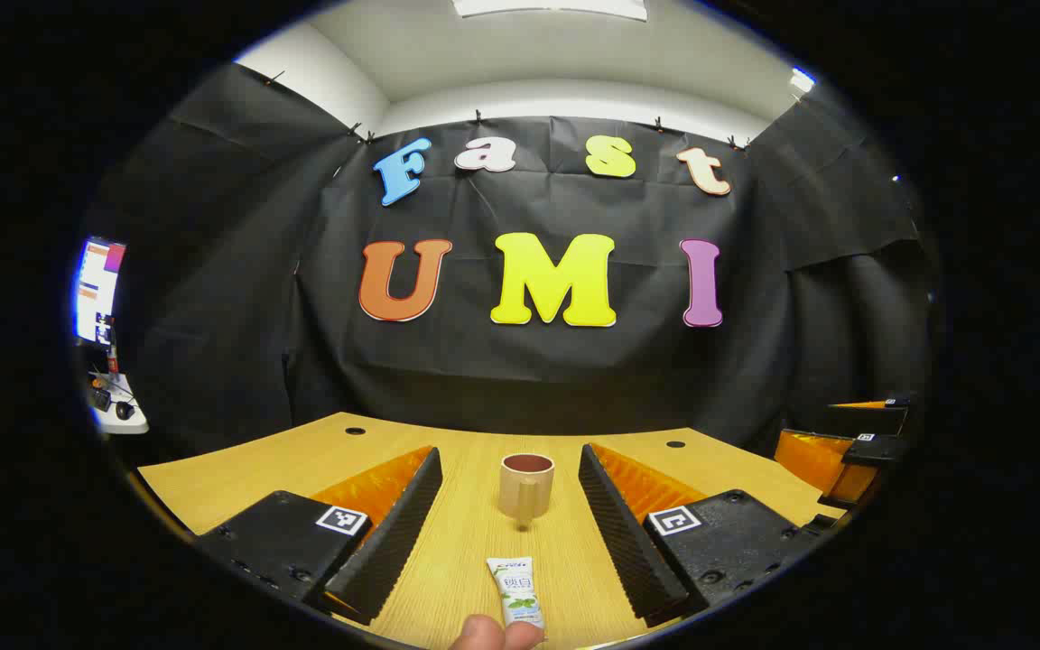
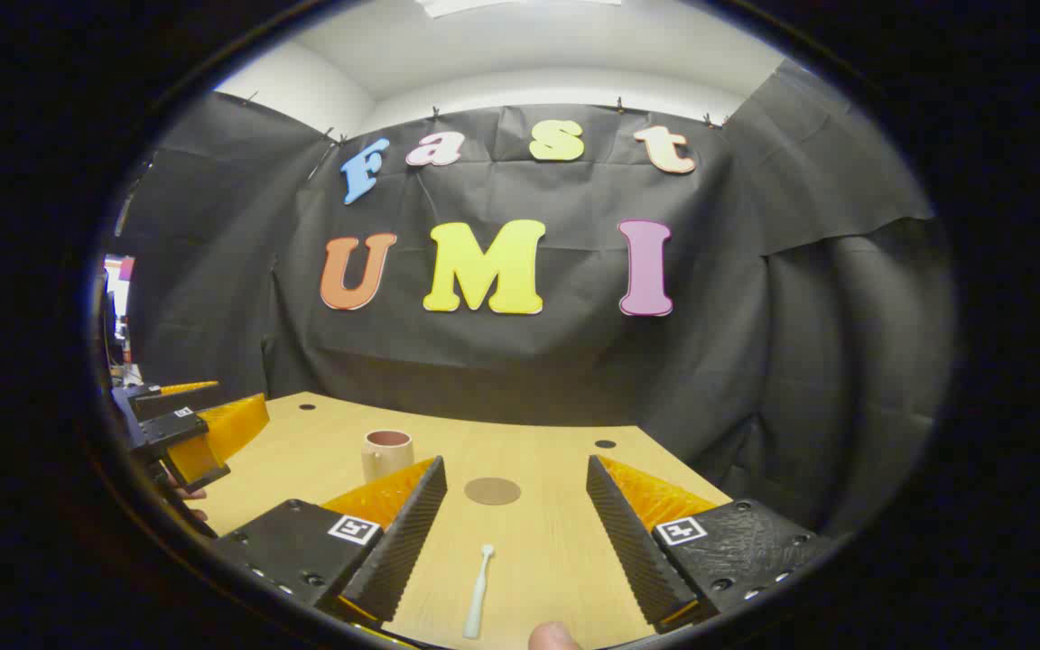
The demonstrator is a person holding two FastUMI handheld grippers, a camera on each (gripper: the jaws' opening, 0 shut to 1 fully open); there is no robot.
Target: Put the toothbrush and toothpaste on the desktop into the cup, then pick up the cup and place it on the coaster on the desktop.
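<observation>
A beige cup [image 1: 526, 485] with its handle toward me stands upright on the wooden desktop [image 1: 240, 469], ahead of my open left gripper [image 1: 509, 533]. A white toothpaste tube [image 1: 515, 591] lies flat between that gripper's fingers, touching neither, with a fingertip [image 1: 493, 635] at its near end. In the right gripper view a white toothbrush [image 2: 478, 591] lies lengthwise between the fingers of my open right gripper [image 2: 511, 533], apart from both. Beyond it lies the round brown coaster [image 2: 492, 491], with the cup [image 2: 386, 454] to its left. The left gripper [image 2: 190, 433] shows at the left edge.
Black cloth walls close the desktop [image 2: 556, 542] at the back and sides. Two small round holes [image 1: 355, 431] [image 1: 675, 444] sit near the desk's far edge. A lit screen [image 1: 97, 289] and a small white table with clutter stand beyond the left wall. The right gripper [image 1: 854, 442] shows at the right edge.
</observation>
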